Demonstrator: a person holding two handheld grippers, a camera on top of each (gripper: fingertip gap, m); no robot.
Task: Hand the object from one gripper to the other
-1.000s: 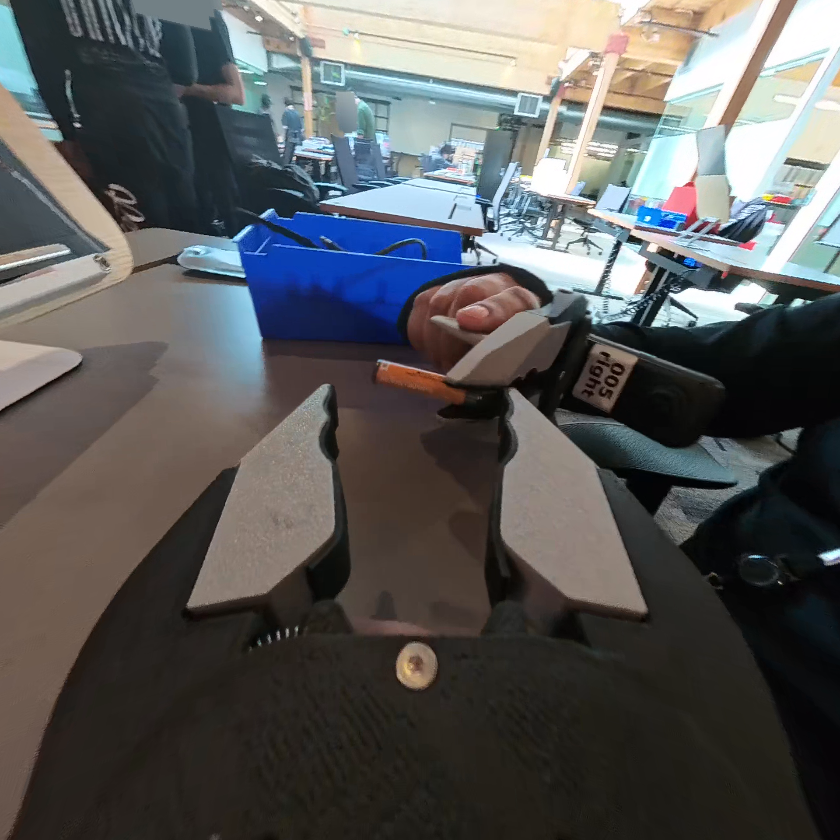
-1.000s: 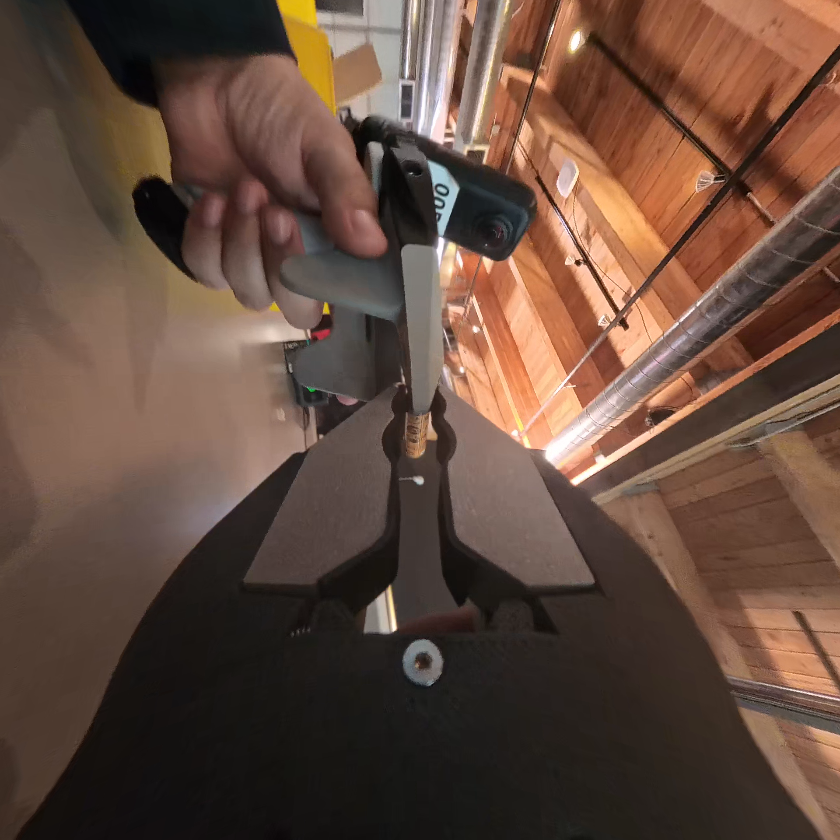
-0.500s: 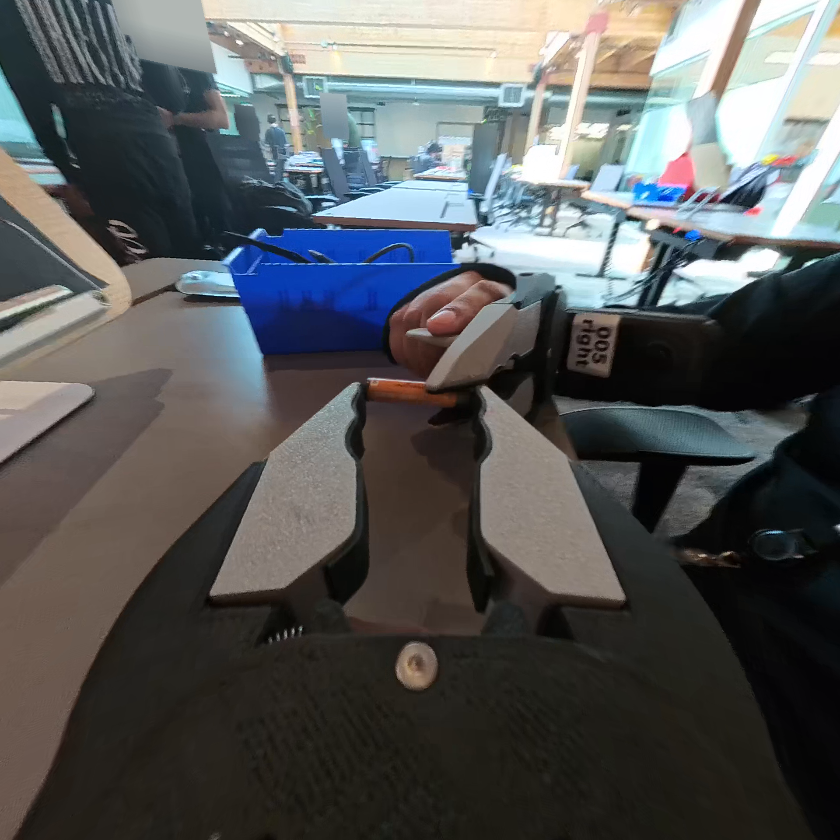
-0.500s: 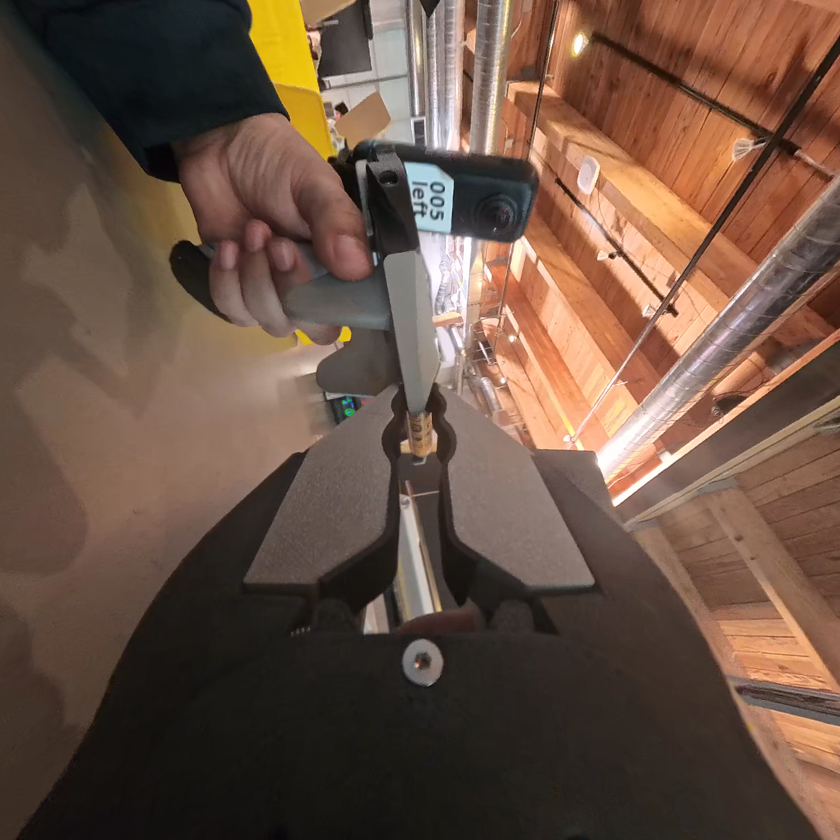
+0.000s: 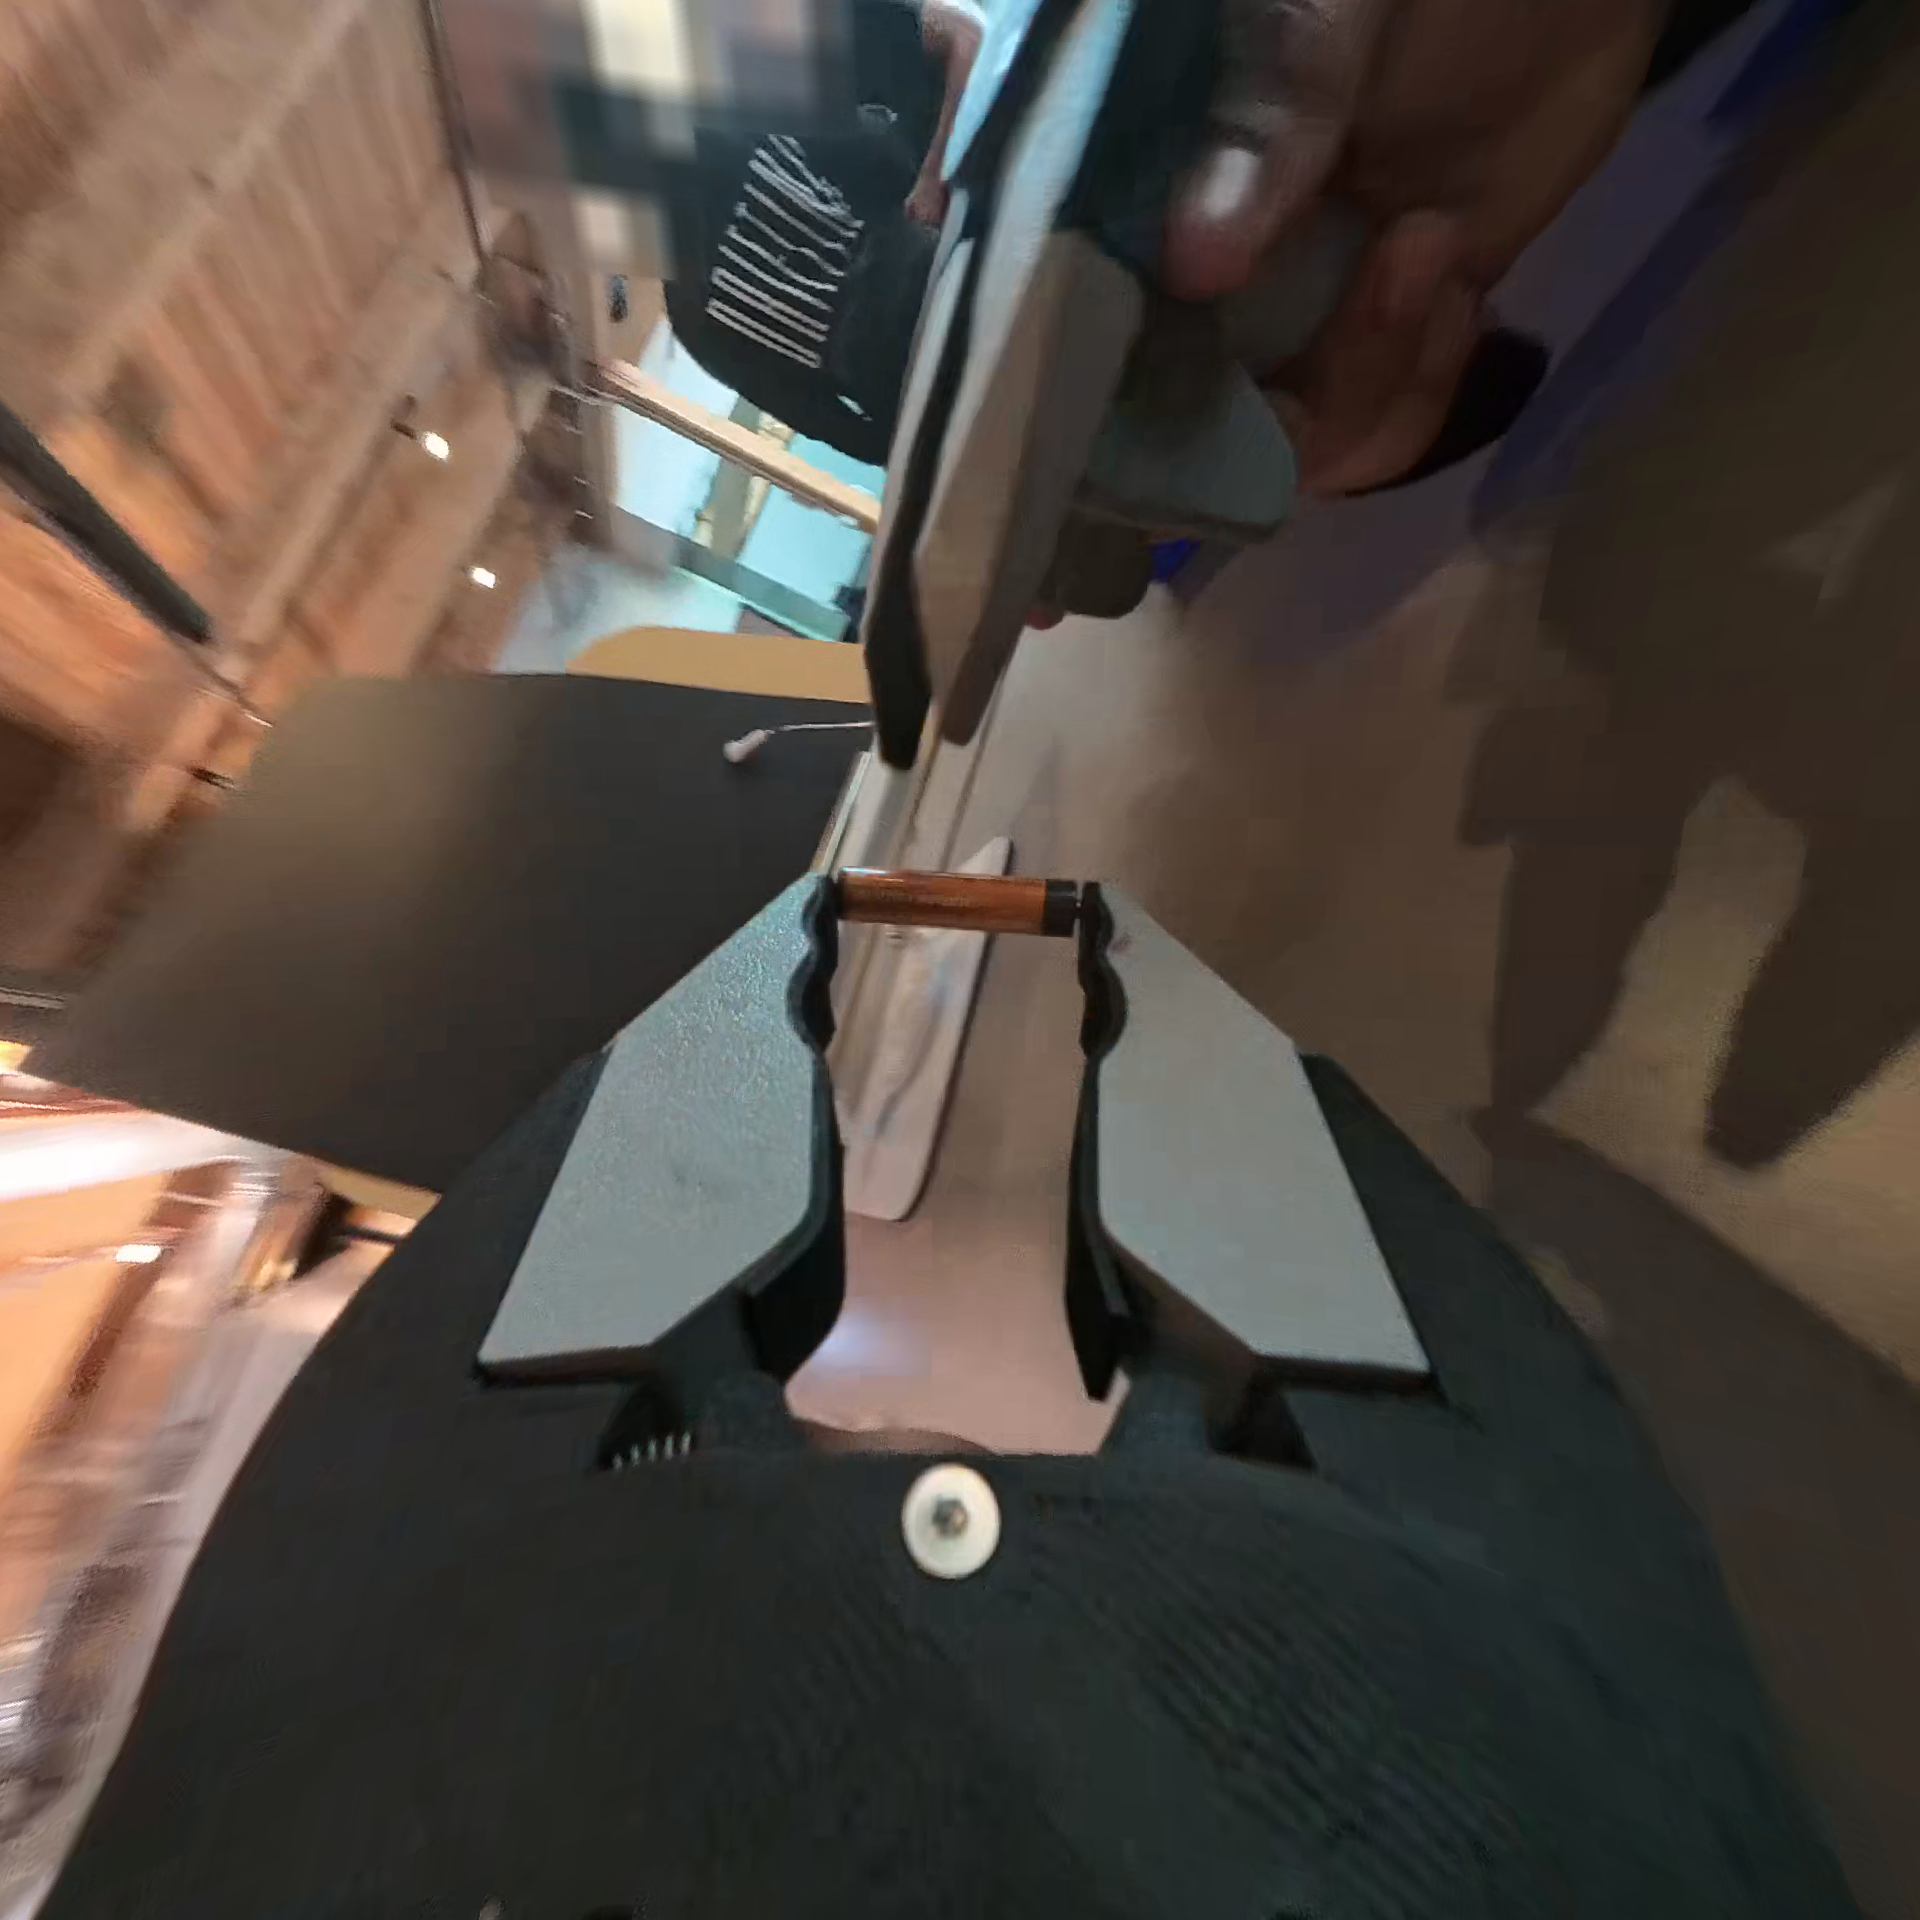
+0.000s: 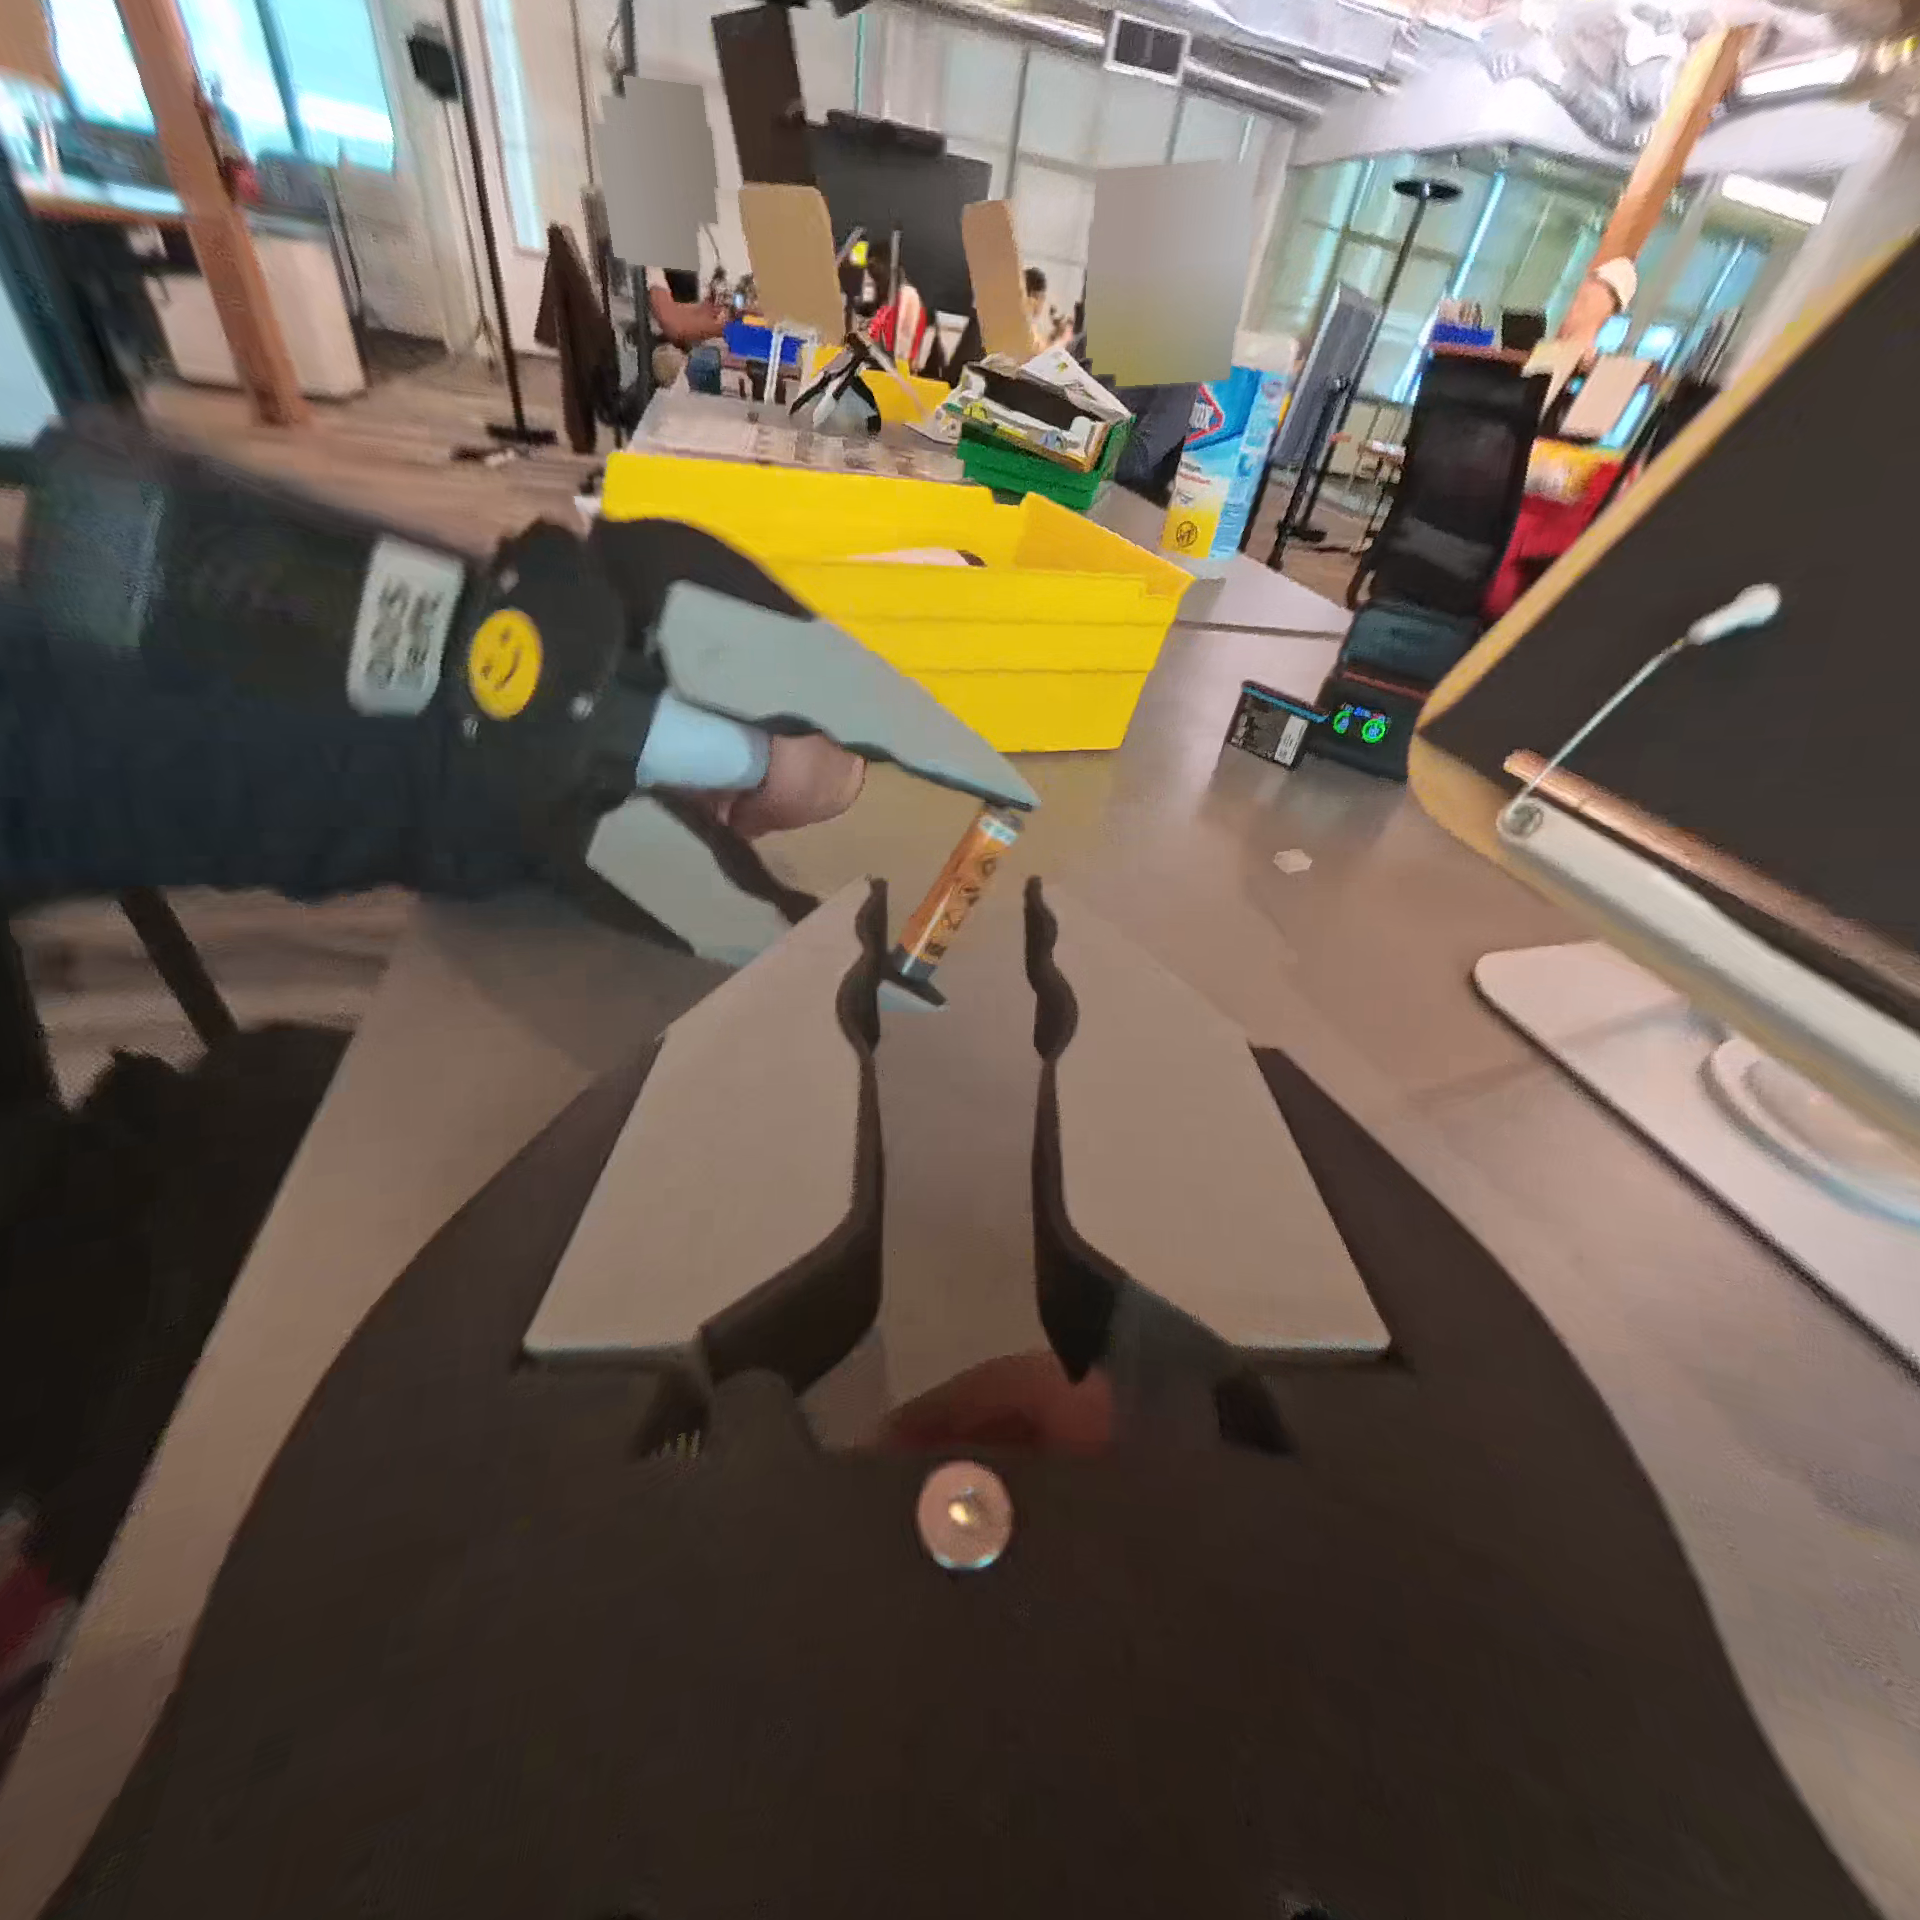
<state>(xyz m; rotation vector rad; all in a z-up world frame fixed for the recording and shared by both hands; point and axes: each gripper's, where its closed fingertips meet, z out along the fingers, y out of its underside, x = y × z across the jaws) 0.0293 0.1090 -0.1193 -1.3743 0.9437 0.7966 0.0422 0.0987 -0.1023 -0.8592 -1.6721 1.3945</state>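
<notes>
An orange and black battery (image 5: 956, 906) is clamped end to end between the fingertips of my left gripper (image 5: 956, 909), which is shut on it. In the right wrist view the battery (image 6: 961, 894) stands tilted between the left gripper's two grey fingers (image 6: 831, 707), held above the table. My right gripper (image 6: 951, 899) is open and empty, its tips on either side of the battery and just short of it. In the blurred left wrist view the right gripper (image 5: 914, 717) hangs a little beyond the battery, apart from it.
A yellow bin (image 6: 935, 582) stands on the brown table (image 6: 1299, 935) behind the grippers. A monitor (image 6: 1714, 623) on a white stand base (image 6: 1662, 1039) fills the right side. A small black device (image 6: 1361, 717) sits beside the bin. People stand farther back.
The battery has passed from the right gripper to the left. The left gripper closed on its ends, the right gripper let go and opened. Both grippers have rolled about a quarter turn.
</notes>
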